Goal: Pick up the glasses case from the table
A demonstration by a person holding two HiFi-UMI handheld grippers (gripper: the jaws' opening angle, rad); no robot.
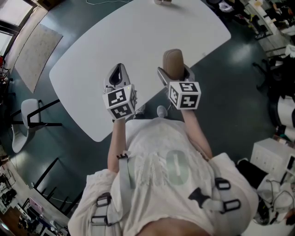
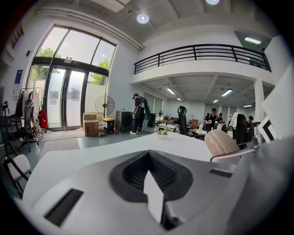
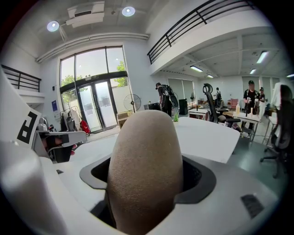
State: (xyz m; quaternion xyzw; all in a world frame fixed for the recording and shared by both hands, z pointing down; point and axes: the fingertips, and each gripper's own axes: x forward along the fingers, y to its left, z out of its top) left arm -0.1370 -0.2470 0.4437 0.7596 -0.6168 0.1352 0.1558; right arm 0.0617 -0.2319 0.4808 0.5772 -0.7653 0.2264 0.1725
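Note:
The glasses case [image 1: 173,62] is a tan, rounded oblong. It stands upright in my right gripper [image 1: 175,73], lifted above the white table [image 1: 138,37]. In the right gripper view the glasses case [image 3: 144,170] fills the space between the jaws of the right gripper [image 3: 147,183], which are shut on it. My left gripper [image 1: 119,74] hovers beside it on the left, jaws together with nothing in them. In the left gripper view the left gripper [image 2: 151,181] is empty, and the glasses case [image 2: 221,143] shows at the right.
A white chair [image 1: 25,120] stands by the table's left side, with a pale rug [image 1: 37,55] on the dark floor beyond. A small object [image 1: 162,2] sits at the table's far edge. A white cabinet [image 1: 272,156] and office chairs [image 1: 272,69] stand to the right.

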